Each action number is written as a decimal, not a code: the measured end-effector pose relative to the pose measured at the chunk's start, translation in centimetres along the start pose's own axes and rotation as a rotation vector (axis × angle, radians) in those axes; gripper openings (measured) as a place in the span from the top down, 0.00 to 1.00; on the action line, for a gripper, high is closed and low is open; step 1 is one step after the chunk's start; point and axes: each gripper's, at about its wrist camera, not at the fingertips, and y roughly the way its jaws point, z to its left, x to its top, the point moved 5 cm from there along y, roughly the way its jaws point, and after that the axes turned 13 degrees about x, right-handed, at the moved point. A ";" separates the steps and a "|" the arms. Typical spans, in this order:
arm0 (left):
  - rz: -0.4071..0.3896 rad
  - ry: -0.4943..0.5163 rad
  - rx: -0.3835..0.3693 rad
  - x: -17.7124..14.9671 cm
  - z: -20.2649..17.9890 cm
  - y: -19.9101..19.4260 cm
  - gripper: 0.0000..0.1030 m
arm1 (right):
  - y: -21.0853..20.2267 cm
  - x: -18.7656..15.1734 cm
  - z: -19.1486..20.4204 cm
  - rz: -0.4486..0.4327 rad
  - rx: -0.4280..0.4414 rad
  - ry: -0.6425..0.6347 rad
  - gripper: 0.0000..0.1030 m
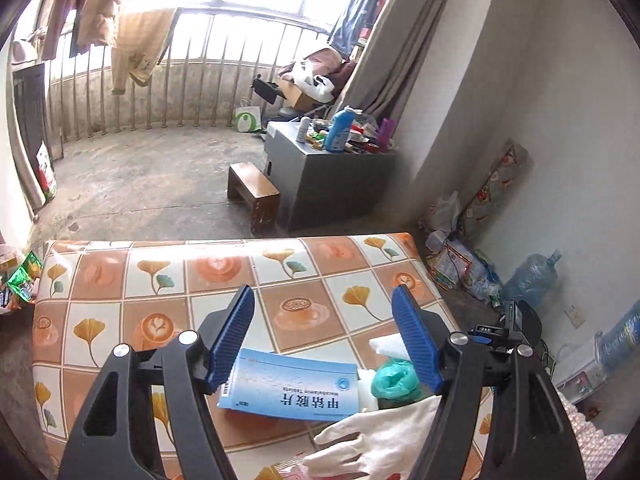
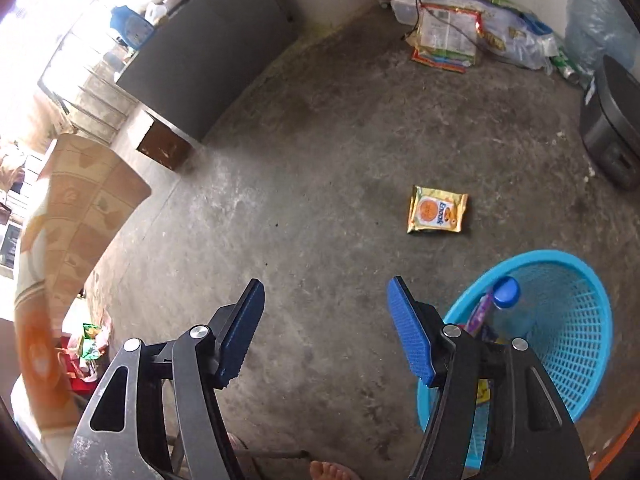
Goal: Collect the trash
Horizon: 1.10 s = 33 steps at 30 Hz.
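Observation:
My left gripper is open and empty above a table with a tiled-pattern cloth. Under its fingers lie a light blue medicine box, a crumpled green wrapper, a white tissue and a white glove. My right gripper is open and empty above the concrete floor. A gold snack packet lies on the floor ahead of it. A blue mesh basket at its right holds a blue-capped bottle and wrappers.
A grey cabinet with bottles and a small wooden stool stand beyond the table. Bags and packets and a water jug lie along the wall. A dark bin stands at right. A bare foot is below.

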 end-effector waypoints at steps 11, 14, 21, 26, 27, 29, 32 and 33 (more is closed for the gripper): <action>0.049 -0.130 0.240 -0.3 8.8 3.3 0.33 | 16.7 6.2 -11.9 0.137 -0.263 0.274 0.29; 0.066 -0.164 0.262 -0.7 10.7 4.4 0.33 | 18.9 6.3 -14.2 0.166 -0.308 0.286 0.27; 0.123 -0.208 0.307 -1.9 13.1 7.4 0.33 | 22.2 5.8 -18.5 0.182 -0.416 0.309 0.25; 0.155 -0.250 0.317 -3.0 14.3 8.8 0.33 | 23.7 5.1 -20.8 0.181 -0.417 0.353 0.25; 0.162 -0.251 0.325 -3.2 14.6 9.1 0.33 | 24.0 4.9 -21.1 0.187 -0.425 0.350 0.25; 0.173 -0.254 0.339 -3.5 14.9 9.5 0.33 | 24.6 4.7 -21.5 0.192 -0.419 0.354 0.25; 0.186 -0.262 0.346 -3.9 15.2 10.2 0.33 | 25.8 3.9 -21.8 0.212 -0.423 0.319 0.25; 0.191 -0.263 0.345 -4.0 15.2 10.4 0.33 | 25.9 3.7 -22.2 0.215 -0.449 0.309 0.25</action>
